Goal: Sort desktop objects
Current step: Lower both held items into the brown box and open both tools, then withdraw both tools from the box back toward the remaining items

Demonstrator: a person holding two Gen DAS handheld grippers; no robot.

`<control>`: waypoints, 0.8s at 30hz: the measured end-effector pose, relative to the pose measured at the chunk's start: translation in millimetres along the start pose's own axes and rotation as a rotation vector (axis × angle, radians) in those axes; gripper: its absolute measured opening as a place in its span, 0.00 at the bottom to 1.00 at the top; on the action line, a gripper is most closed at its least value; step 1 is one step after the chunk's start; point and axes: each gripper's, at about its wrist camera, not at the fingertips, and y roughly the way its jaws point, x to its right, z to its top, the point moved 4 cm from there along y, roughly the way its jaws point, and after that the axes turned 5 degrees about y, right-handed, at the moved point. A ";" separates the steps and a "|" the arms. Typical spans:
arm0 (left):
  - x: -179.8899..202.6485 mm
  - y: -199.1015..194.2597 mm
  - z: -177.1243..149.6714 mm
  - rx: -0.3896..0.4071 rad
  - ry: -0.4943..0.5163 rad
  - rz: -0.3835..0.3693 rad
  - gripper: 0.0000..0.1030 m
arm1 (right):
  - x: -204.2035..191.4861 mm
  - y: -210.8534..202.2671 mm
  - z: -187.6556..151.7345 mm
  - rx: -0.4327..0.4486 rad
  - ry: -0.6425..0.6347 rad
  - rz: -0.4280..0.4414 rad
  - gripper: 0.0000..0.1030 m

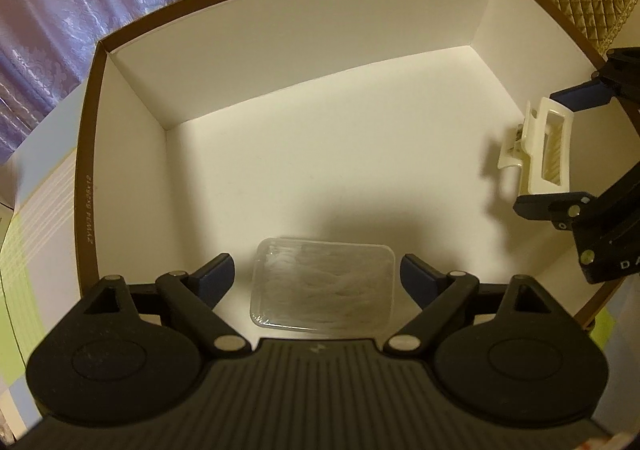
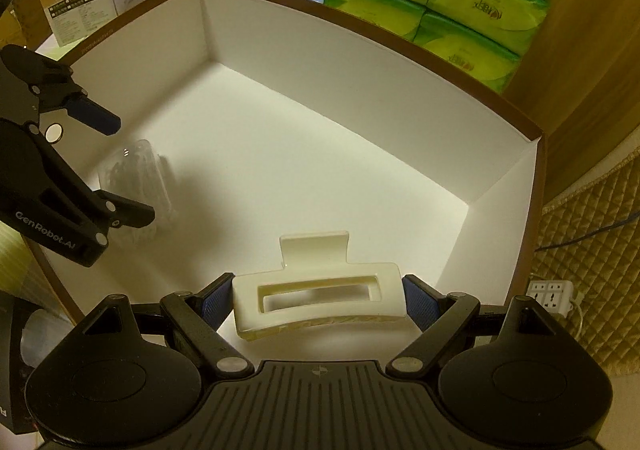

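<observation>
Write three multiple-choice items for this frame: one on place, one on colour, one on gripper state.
1. Where is the clear case?
A. on the box floor
B. outside the box
C. on the tissue packs

2. What colour is the hair clip?
A. black
B. cream
C. red

3. What is the right gripper doing?
A. hanging open and empty
B. gripping the case
C. gripping the clip

Key: 1 A, it lies flat between the open left gripper's fingers; 2 B, cream against blue pads; 3 C, both pads press the clip's ends.

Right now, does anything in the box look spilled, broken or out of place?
Nothing stands out. The clear plastic case lies flat on the white cardboard box floor; the right gripper holds the cream hair claw clip level, intact.
</observation>
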 end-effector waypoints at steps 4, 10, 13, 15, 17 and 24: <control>0.9 -5.9 -0.8 0.012 -0.001 0.001 0.86 | -1.0 -4.3 1.7 0.033 -0.001 0.004 0.84; 1.4 -24.8 -2.9 0.049 -0.016 -0.016 0.87 | -3.5 -19.2 1.8 0.069 -0.007 0.003 0.94; 1.2 -37.0 -5.8 0.074 -0.021 -0.010 0.90 | -4.0 -29.0 -0.2 0.078 0.007 0.008 0.95; -0.8 -45.2 -8.3 0.090 -0.028 -0.015 0.90 | -4.1 -35.5 -2.2 0.080 0.021 0.006 0.95; -2.9 -52.5 -10.6 0.102 -0.036 -0.016 0.91 | -4.6 -41.8 -2.6 0.087 0.037 0.011 0.96; -15.2 -79.8 -21.5 0.146 -0.064 0.019 0.92 | -8.5 -71.5 -9.4 0.131 0.109 0.033 0.96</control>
